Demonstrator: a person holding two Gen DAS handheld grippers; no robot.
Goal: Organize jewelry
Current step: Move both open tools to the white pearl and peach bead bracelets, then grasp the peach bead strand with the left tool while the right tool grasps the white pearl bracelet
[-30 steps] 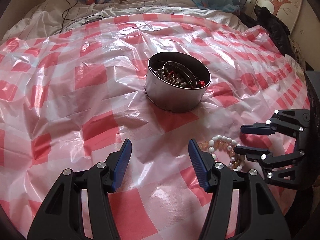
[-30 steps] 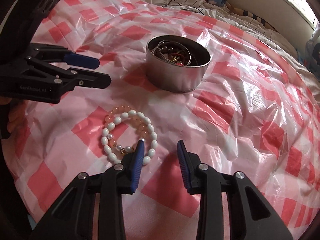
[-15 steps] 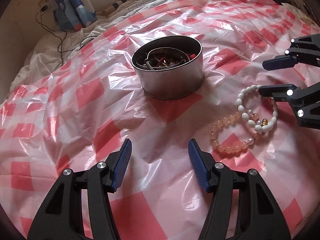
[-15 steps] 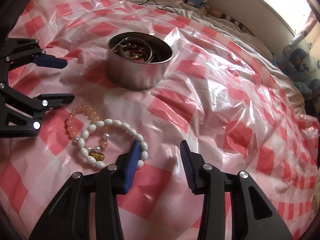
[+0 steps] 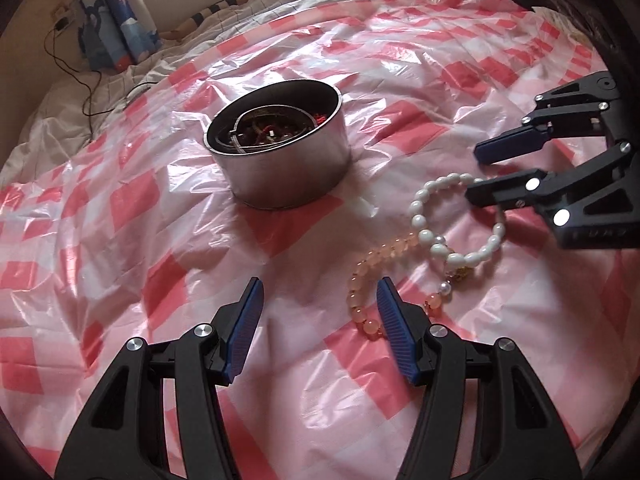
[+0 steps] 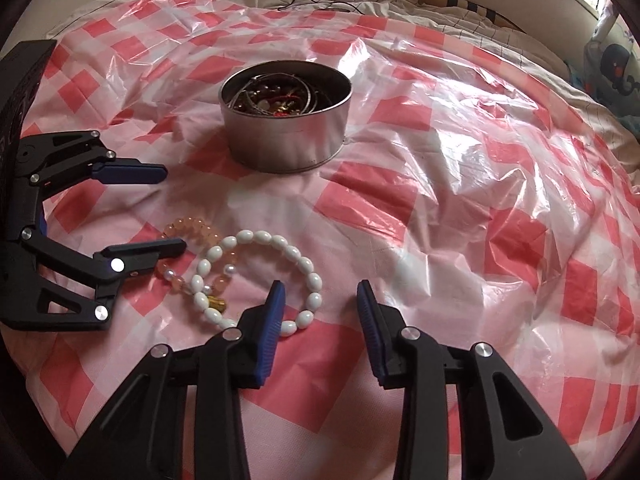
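Two bracelets, one of white beads and one of peach beads, lay overlapping on the checked plastic sheet, near one round metal tin holding tangled jewelry. The left gripper stood parted and empty beside the peach strand. The right gripper was closing, nothing between its jaws.

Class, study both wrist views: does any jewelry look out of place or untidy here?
Yes. Two bracelets lie outside the metal tin on the checked plastic sheet: a white bead bracelet overlapping a peach bead bracelet. The other jewelry is inside the tin, in a tangle.
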